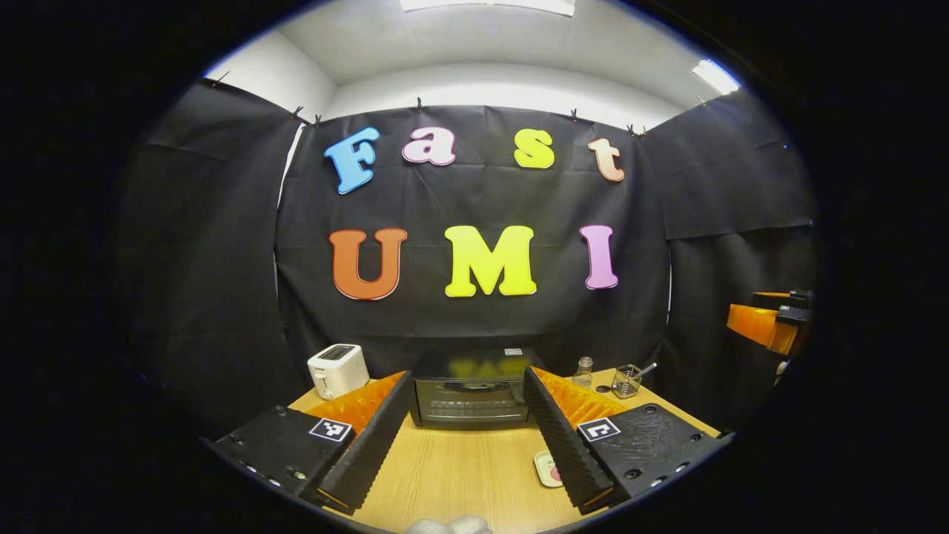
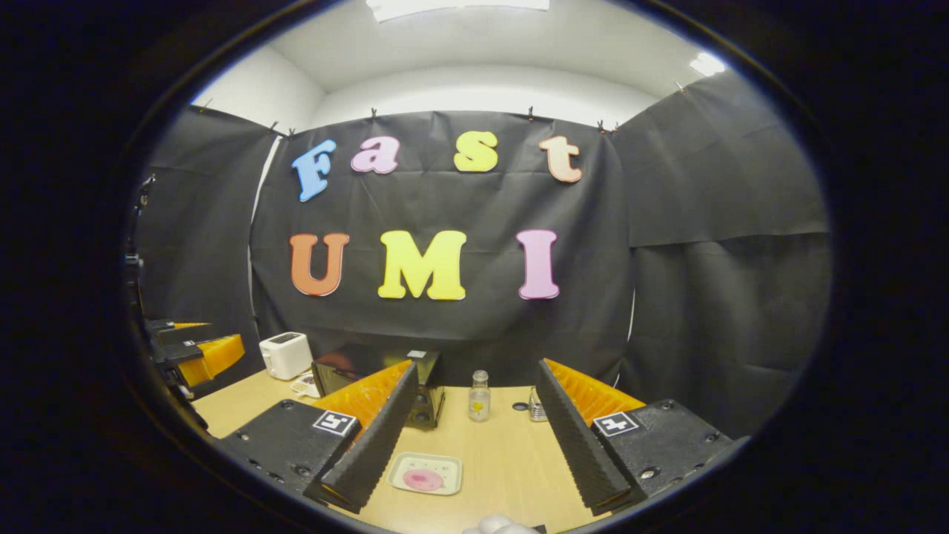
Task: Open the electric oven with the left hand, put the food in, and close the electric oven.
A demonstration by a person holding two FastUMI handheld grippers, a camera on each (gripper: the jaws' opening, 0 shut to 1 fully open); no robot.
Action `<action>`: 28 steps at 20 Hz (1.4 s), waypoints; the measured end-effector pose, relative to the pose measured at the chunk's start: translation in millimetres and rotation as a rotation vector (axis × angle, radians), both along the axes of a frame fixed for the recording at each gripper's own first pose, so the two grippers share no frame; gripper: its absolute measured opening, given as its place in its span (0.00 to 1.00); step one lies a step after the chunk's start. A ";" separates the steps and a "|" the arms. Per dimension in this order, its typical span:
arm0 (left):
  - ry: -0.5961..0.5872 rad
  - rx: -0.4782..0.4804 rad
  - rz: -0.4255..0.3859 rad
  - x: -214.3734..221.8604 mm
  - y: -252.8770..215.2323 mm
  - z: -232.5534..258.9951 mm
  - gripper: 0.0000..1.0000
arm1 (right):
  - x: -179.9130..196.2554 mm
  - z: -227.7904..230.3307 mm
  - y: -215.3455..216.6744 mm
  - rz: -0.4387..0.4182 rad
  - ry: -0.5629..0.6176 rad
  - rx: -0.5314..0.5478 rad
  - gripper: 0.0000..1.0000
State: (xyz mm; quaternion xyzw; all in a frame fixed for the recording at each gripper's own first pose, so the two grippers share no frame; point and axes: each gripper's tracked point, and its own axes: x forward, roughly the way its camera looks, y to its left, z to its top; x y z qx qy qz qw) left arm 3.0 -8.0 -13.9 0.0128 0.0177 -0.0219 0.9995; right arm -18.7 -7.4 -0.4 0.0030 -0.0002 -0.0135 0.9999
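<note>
Left gripper view is looking straight at the electric oven (image 1: 473, 397), which is sitting at the back of the table (image 1: 460, 475) with its door shut, so I am lining my left tongs (image 1: 467, 437) up with it because that is the side that must pull the door open. These tongs are standing wide apart with nothing between them, ready to go around the handle, I think. The food is lying on a small plate (image 1: 547, 469) near the front, just beside one finger. In the right gripper view my right tongs (image 2: 474, 437) are also gaping apart and empty, and the plate (image 2: 425, 473) is waiting between and a little below them, near enough to pick up once the door is down. A toaster (image 1: 338, 369), a little bottle (image 2: 480, 397) and a wire basket (image 1: 627, 380) are standing beside the oven, out of the way.
</note>
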 end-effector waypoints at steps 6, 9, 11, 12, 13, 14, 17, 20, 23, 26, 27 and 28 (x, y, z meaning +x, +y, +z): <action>0.011 0.006 -0.027 29.8 -7.5 -14.6 0.94 | -1.8 -0.8 -14.3 -0.028 0.019 -0.009 1.00; 0.018 -0.007 -0.025 61.2 -12.0 -26.5 0.95 | -2.1 -4.0 -29.5 -0.060 0.040 -0.013 1.00; 0.032 -0.014 -0.033 87.4 -18.4 -38.2 0.95 | -3.0 -7.2 -39.0 -0.085 0.058 -0.012 1.00; 0.042 -0.012 -0.035 100.1 -21.4 -45.3 0.95 | -4.3 -8.9 -43.3 -0.099 0.068 -0.014 1.00; 0.045 -0.010 -0.039 114.3 -23.7 -50.9 0.95 | -5.9 -10.5 -48.0 -0.113 0.077 -0.018 1.00; 0.050 -0.004 -0.038 128.5 -24.9 -56.7 0.95 | -6.7 -11.1 -52.4 -0.128 0.084 -0.023 1.00; 0.081 0.012 -0.028 176.0 -27.0 -78.8 0.95 | -12.7 -12.1 -64.3 -0.169 0.099 -0.007 1.00; 0.096 0.027 -0.022 220.2 -29.8 -99.9 0.95 | -16.0 -18.4 -75.0 -0.212 0.121 0.002 1.00; 0.129 0.040 -0.028 258.8 -36.7 -126.4 0.95 | -19.6 -21.6 -86.3 -0.259 0.143 -0.004 1.00; 0.170 0.032 -0.030 287.6 -41.7 -153.4 0.95 | -21.9 -25.1 -91.5 -0.287 0.162 -0.015 1.00; 0.181 0.031 -0.024 296.2 -41.0 -160.6 0.96 | -22.4 -25.0 -93.6 -0.296 0.166 -0.023 1.00; 0.195 0.033 -0.017 304.9 -39.1 -168.6 0.96 | -23.4 -25.1 -95.5 -0.303 0.169 -0.028 1.00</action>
